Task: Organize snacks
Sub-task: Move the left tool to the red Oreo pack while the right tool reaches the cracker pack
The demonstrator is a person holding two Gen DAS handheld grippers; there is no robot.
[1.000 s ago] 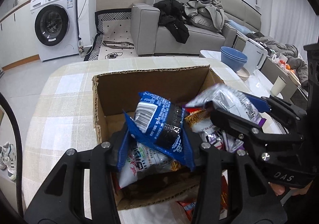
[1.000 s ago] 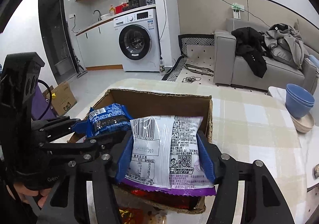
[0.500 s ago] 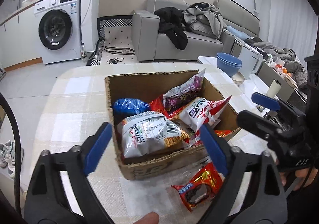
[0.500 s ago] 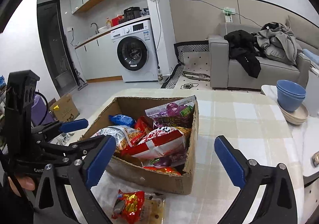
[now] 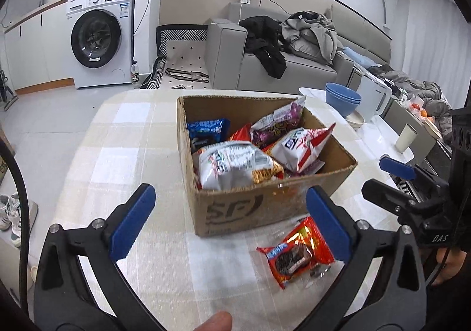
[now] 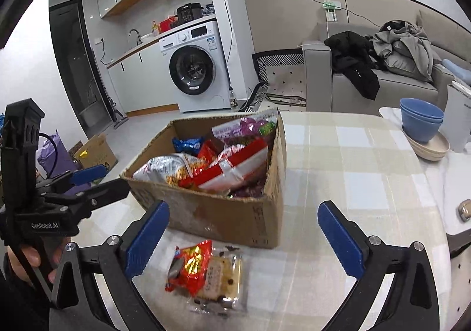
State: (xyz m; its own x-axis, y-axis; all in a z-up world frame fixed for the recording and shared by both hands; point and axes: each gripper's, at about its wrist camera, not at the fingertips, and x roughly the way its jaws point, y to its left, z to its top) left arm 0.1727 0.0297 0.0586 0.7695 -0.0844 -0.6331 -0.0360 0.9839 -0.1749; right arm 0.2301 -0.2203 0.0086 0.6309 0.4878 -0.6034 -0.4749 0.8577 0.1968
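A cardboard box (image 5: 265, 210) (image 6: 220, 219) stands on the checked tablecloth and holds several snack bags: a white-and-orange bag (image 5: 232, 161), a red-and-white bag (image 5: 300, 148), a purple bag (image 5: 276, 125) and a blue bag (image 5: 206, 130). In front of the box lie a red cookie packet (image 5: 297, 251) (image 6: 191, 266) and a clear cracker packet (image 6: 219, 275). My left gripper (image 5: 230, 189) hovers before the box, its jaws opening wide with nothing gripped. Wide open too and holding nothing, my right gripper (image 6: 243, 206) hangs above the two loose packets.
Stacked blue bowls (image 5: 343, 98) (image 6: 422, 122), a white kettle (image 5: 374, 98) and a white cup (image 5: 406, 138) stand on the white surface to the right. A small object (image 6: 465, 210) lies near the right edge. The tablecloth (image 5: 117, 154) is bare left of the box.
Both grippers let go of their bags, the blue one and the white-purple one, which now lie in the box. Both jaws spread wide and both hands drew back from the box.
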